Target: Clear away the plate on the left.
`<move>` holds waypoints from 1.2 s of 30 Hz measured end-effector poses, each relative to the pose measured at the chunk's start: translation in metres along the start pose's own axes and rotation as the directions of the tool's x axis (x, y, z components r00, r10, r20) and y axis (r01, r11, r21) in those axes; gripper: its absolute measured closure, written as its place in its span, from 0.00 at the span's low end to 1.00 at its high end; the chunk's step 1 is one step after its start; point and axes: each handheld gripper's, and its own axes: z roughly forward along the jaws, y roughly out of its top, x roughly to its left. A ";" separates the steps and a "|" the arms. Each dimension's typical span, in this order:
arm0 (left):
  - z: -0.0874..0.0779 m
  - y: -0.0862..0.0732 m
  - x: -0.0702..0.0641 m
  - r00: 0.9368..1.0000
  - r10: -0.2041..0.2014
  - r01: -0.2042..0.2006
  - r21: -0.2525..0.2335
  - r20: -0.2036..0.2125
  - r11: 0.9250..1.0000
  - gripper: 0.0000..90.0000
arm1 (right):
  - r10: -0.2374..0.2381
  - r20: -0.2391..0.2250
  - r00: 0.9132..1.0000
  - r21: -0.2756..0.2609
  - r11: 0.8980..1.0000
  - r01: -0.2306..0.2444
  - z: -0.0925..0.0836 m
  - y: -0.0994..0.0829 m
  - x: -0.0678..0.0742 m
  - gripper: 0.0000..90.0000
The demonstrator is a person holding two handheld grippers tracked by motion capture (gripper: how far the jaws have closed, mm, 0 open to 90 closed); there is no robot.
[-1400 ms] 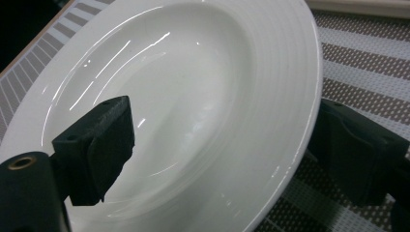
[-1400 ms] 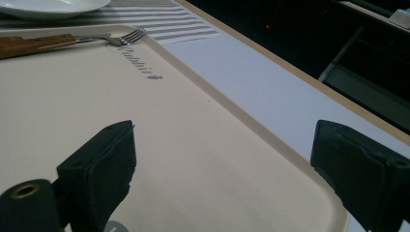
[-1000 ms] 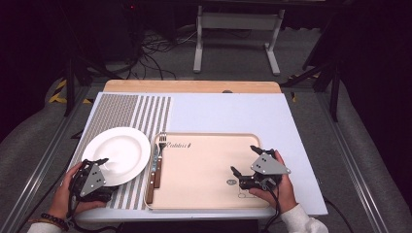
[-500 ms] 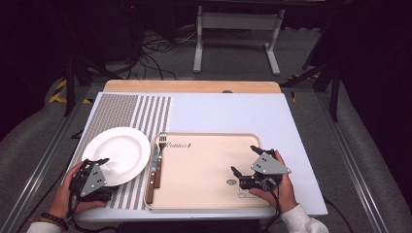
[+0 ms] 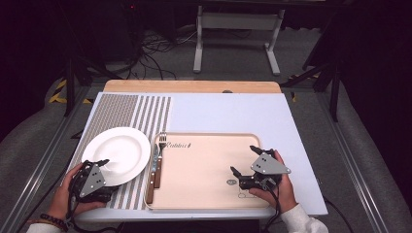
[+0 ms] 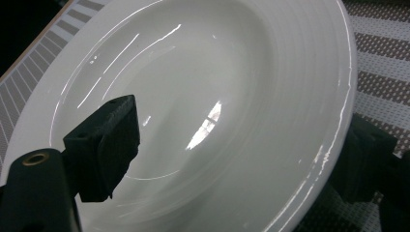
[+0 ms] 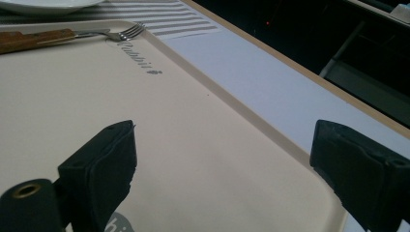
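Two grippers are seen at the table's near edge. Left gripper (image 5: 99, 164): in the left gripper view one jaw is set over the white plate's (image 6: 232, 96) inner face, the other under its rim, astride the near edge; pad contact cannot be confirmed, so jaws are read as open. From the high view the plate (image 5: 116, 154) is seen lying on the striped placemat (image 5: 145, 109), just beside the tray's left rim. Right gripper (image 5: 244, 160): jaws wide apart, nothing between them, held above the beige tray (image 5: 204, 165); tray rim detail is given by the right gripper view (image 7: 270, 140). Fork (image 5: 162, 141) and wooden-handled knife (image 5: 155, 172) are laid along the tray's left side. Tray centre is bare. Farther off, pale blue table surface (image 5: 233, 111), wooden strip, then dark floor with cables.
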 end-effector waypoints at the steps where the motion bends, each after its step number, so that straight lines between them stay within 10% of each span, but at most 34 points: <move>1: 0.000 0.000 -0.001 1.000 0.004 -0.004 0.002 -0.004 1.000 0.19 | 0.002 0.001 1.000 0.004 1.000 -0.002 0.001 -0.001 0.000 0.12; 9: -0.003 0.005 -0.013 0.988 0.115 -0.112 0.033 -0.103 0.993 0.30 | -0.032 -0.001 0.999 0.006 0.999 0.032 -0.001 0.000 0.006 0.12; 36: 0.006 0.024 -0.031 0.988 0.140 -0.133 0.097 -0.071 0.986 0.63 | -0.107 -0.012 0.994 0.040 0.993 0.107 -0.001 -0.002 0.014 0.12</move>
